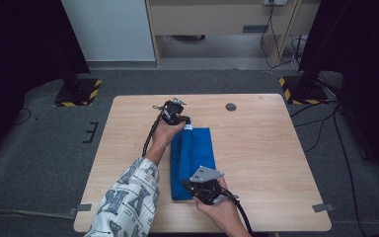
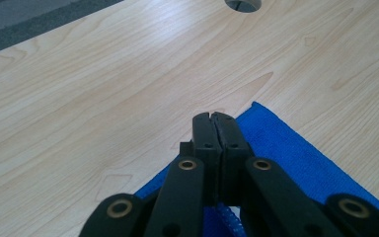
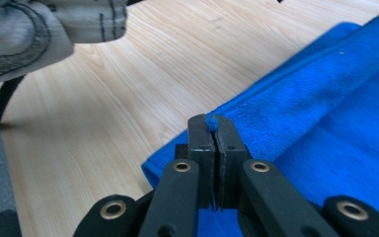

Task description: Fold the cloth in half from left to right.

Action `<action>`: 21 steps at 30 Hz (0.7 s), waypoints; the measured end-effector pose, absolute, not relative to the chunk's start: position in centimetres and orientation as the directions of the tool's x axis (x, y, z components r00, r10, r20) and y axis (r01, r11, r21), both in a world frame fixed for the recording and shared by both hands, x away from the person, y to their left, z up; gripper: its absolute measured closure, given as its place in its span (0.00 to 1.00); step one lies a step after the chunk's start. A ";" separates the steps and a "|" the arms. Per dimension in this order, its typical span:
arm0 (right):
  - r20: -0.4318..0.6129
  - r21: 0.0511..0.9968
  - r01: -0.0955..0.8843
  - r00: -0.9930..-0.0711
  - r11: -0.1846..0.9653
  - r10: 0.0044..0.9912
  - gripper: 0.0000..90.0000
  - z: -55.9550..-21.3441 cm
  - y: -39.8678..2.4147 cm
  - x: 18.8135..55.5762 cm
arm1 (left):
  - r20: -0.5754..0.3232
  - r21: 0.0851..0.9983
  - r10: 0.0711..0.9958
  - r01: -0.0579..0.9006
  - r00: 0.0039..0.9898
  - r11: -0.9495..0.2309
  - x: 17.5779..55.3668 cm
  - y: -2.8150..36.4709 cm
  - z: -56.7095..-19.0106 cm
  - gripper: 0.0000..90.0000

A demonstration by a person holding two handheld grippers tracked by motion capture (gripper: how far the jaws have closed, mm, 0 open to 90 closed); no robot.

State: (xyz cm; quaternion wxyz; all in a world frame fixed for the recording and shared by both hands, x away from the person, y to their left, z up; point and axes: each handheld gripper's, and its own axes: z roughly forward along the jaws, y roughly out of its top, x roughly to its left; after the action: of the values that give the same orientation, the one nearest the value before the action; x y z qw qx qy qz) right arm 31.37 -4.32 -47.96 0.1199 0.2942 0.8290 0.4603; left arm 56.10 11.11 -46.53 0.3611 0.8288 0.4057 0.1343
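**Both grippers pinched the folded blue towel**

Nearest the person, the right gripper [image 1: 197, 190] sat clamped on the near edge of the blue towel [image 1: 197, 153], a tuft of blue pile [image 3: 210, 122] caught between its closed jaws. The towel lay folded in a long, thick strip down the middle of the wooden table [image 1: 261, 148], one layer rolled over along its length. At the far end, the left gripper [image 1: 182, 120], reached forward on a patterned sleeve [image 1: 128, 202], was closed on the towel's far edge
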 end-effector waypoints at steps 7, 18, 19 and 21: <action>0.083 0.827 0.401 -0.781 0.395 0.619 0.98 -48.4 -5.6 31.5 | -0.086 0.702 0.773 0.589 0.629 -0.401 56.4 10.3 -47.2 0.99; 0.086 0.822 0.423 -0.755 0.382 0.650 0.98 -49.2 -7.1 31.6 | -0.100 0.700 0.763 0.590 0.639 -0.403 56.6 8.8 -47.8 0.99; 0.091 0.820 0.428 -0.752 0.379 0.652 0.98 -49.2 -7.3 31.6 | -0.097 0.697 0.763 0.591 0.640 -0.407 56.6 8.8 -47.8 0.99; 0.091 0.821 0.429 -0.751 0.378 0.654 0.98 -49.3 -7.5 31.6 | -0.105 0.701 0.767 0.594 0.633 -0.394 56.7 8.8 -47.8 0.99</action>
State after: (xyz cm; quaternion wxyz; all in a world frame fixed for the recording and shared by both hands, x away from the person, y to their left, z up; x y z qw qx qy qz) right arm 31.61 -7.55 -49.26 0.1252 0.3298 0.8206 0.4496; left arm 56.74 8.76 -47.83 0.3650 0.8265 0.4119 0.1183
